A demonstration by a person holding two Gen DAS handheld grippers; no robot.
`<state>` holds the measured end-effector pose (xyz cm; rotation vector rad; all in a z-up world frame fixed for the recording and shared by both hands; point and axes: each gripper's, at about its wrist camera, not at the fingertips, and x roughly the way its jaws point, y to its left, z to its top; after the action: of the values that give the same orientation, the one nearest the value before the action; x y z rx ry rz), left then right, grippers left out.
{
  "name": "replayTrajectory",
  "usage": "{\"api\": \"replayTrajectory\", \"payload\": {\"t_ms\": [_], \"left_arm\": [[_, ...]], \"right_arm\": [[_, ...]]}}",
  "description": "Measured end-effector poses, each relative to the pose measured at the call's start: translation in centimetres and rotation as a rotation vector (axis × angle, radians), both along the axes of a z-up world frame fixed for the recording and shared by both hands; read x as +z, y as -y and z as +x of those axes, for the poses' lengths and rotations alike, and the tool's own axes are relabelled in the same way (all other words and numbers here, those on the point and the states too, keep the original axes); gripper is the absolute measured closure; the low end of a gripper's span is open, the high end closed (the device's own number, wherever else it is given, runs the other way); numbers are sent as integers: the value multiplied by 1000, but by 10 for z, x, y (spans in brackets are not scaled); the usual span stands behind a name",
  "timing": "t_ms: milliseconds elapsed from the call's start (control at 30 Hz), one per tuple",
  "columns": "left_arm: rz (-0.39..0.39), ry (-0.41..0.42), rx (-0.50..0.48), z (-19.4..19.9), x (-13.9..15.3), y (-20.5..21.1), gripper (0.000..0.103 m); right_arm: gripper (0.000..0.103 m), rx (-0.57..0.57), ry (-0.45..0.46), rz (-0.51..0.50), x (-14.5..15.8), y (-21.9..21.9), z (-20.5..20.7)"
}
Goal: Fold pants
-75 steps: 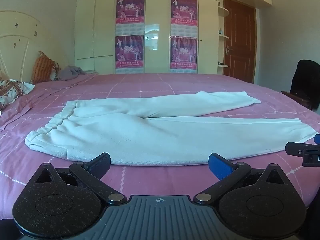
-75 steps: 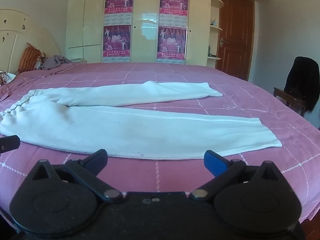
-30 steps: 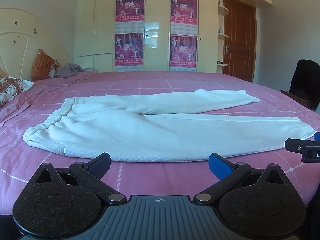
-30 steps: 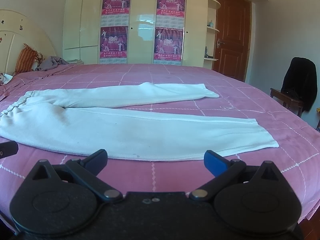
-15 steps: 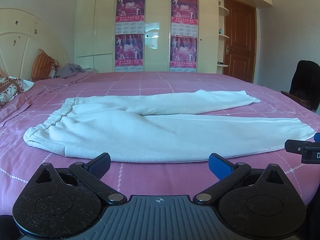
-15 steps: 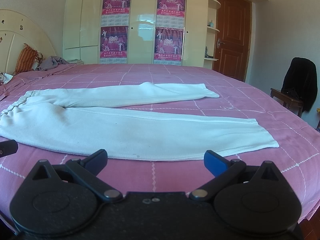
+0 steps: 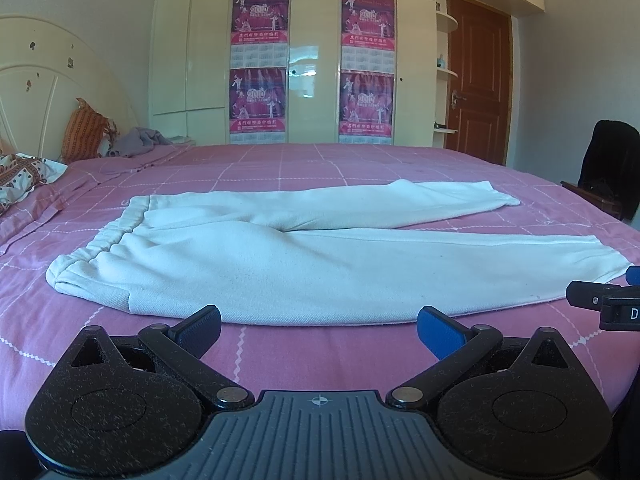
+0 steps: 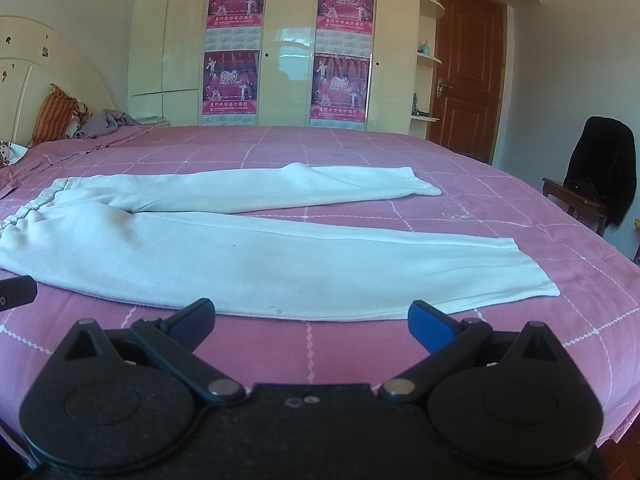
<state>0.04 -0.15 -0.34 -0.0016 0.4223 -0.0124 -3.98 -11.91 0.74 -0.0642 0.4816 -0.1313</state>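
Note:
White sweatpants (image 7: 280, 256) lie flat on the pink bed, waistband at the left, the two legs spread apart toward the right. They also show in the right wrist view (image 8: 240, 256). My left gripper (image 7: 320, 326) is open and empty, just short of the pants' near edge. My right gripper (image 8: 310, 318) is open and empty, just short of the near leg's edge. The right gripper's tip (image 7: 600, 300) shows at the right edge of the left wrist view.
The pink checked bedspread (image 7: 360, 160) covers the bed. Pillows (image 7: 86, 136) and a grey garment (image 7: 140, 140) lie at the headboard, far left. A chair with a dark coat (image 8: 600, 176) stands right of the bed. Wardrobe and door are behind.
Both grippers dipped slightly lower toward the bed since 2.5 s ago and have held nearly still over the last second. The pants have not moved.

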Motion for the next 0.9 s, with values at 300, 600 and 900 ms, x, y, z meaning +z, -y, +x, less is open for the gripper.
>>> {"api": "replayTrajectory", "payload": {"t_ms": [300,600,900], "left_arm": [[2,2,-1,2,-1,1,0],[-1,-1,2,3,-2,0,0],[-55,-6,48,33,17,-36,0]], "right_arm": [[0,0,-1,-1,0,-1,0],[0,-1,1,-2,0,-2,0],[0,71,43,28,16,2,11]]}}
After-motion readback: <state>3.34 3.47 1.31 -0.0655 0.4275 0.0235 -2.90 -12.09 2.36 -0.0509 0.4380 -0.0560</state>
